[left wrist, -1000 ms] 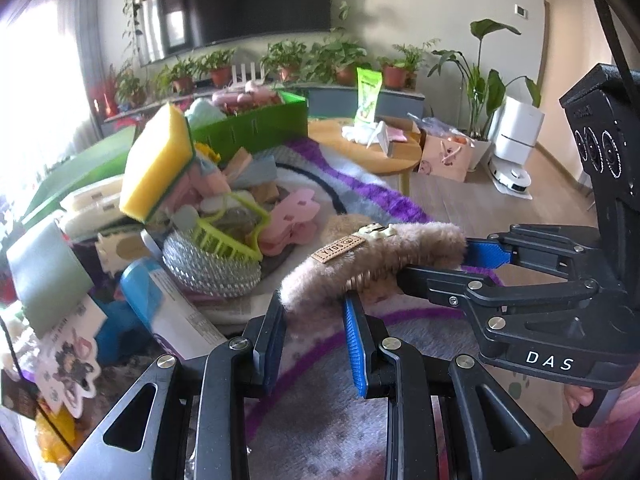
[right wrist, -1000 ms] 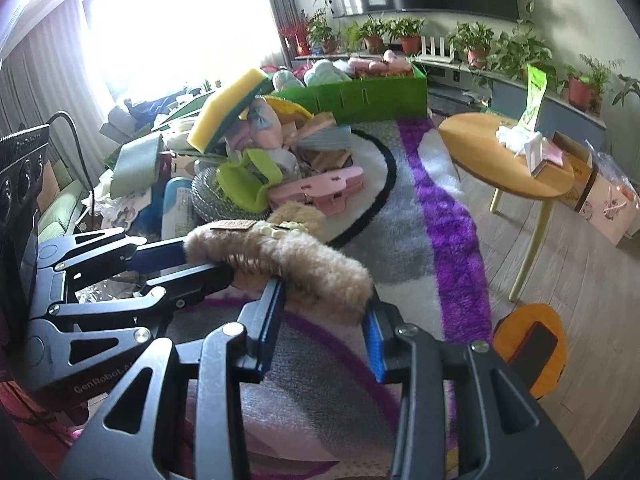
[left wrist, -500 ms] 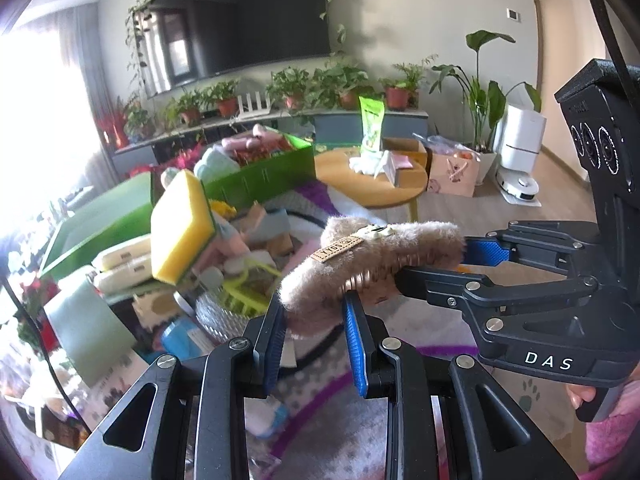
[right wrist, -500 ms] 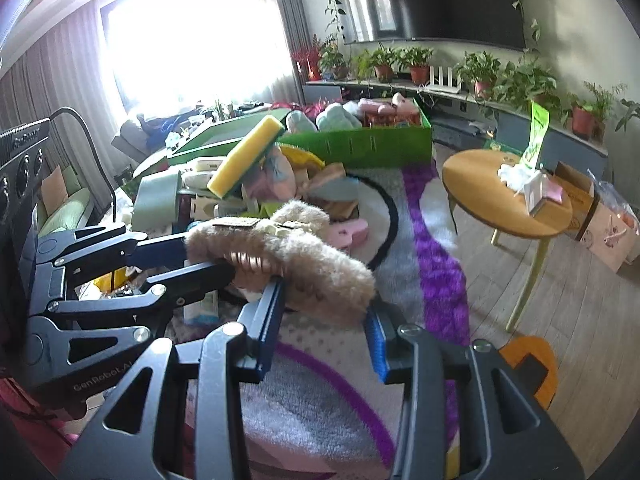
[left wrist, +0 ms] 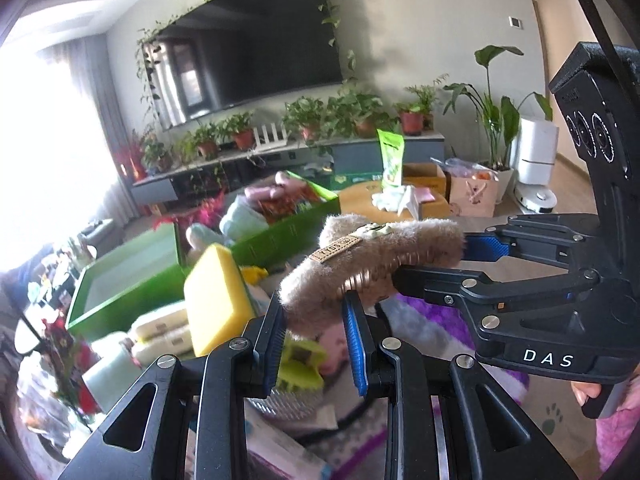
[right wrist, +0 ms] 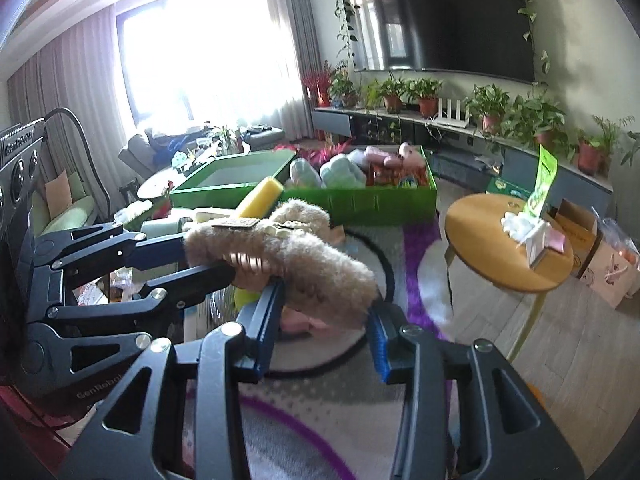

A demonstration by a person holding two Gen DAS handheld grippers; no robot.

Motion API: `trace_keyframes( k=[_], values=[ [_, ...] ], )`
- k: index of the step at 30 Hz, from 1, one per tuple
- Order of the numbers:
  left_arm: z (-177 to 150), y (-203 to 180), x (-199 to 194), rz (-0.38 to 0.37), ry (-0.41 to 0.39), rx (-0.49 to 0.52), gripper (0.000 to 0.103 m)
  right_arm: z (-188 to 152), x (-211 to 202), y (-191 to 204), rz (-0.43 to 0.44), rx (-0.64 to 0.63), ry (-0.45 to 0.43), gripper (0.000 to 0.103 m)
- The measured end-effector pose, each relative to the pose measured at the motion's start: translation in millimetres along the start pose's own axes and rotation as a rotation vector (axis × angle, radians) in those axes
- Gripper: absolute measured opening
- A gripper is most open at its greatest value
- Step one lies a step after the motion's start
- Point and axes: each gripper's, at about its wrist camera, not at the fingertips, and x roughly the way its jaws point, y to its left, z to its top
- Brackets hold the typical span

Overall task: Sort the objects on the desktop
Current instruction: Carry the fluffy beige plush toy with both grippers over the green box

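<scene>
A fuzzy beige hair clip point(left wrist: 372, 252) with a small brown label hangs in the air, held at both ends. My left gripper point(left wrist: 314, 320) is shut on its left end, blue pads pressing the fur. My right gripper point(left wrist: 436, 266) reaches in from the right and grips the other end. In the right wrist view the hair clip point(right wrist: 304, 256) lies across my right gripper point(right wrist: 324, 320), whose jaws are opening while both pads still touch the fur. The left gripper point(right wrist: 200, 258) comes in from the left there.
Below lies a pile of objects: a yellow sponge point(left wrist: 216, 300), a lime green clip point(left wrist: 300, 364) and white cases. Behind it stand an empty green tray point(right wrist: 232, 176) and a green tray point(right wrist: 360, 204) holding several items. A round wooden table point(right wrist: 500, 240) stands to the right on the wood floor.
Both grippers have risen together with the hair clip, so the pile and rug have dropped lower in view. The right jaws stand slightly wider on the clip.
</scene>
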Motion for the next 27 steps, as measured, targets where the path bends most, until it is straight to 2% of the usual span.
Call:
trace_keyframes(
  k=[13,27],
  values=[
    [22,19,19,0.018,0.002,-0.003,0.027,39,18,-9,0.004,-0.005,-0.038,0.042],
    [57,33,49,0.027,-0.011,0.037,0.027,73,39,-32,-0.002,0.008,-0.063,0.042]
  ],
)
